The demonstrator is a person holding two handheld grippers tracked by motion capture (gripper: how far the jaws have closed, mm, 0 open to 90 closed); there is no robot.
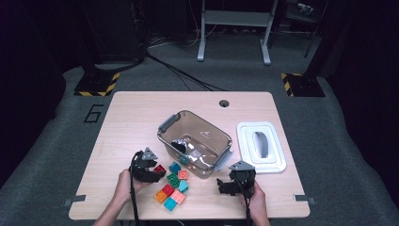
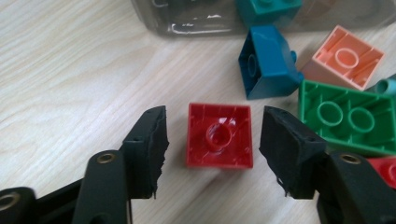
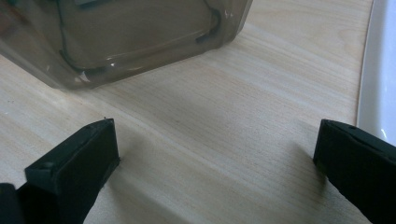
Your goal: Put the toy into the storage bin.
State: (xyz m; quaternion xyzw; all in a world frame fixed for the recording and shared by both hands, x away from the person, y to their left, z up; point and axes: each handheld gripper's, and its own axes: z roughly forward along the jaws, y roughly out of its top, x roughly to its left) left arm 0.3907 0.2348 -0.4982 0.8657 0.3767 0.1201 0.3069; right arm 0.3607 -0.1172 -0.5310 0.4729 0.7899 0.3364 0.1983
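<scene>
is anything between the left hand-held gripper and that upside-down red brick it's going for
Nothing visible. In the left gripper view the square red plastic brick lies hollow side up on the wooden table, between the open jaws of the left hand-held gripper, with a bare gap either side. The green brick sits beside the far jaw.

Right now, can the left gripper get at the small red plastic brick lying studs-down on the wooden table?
Probably yes. The left gripper has its black fingers on either side of the small red plastic brick, with gaps both sides. The green brick sits close behind the right finger but apart from it.
</scene>
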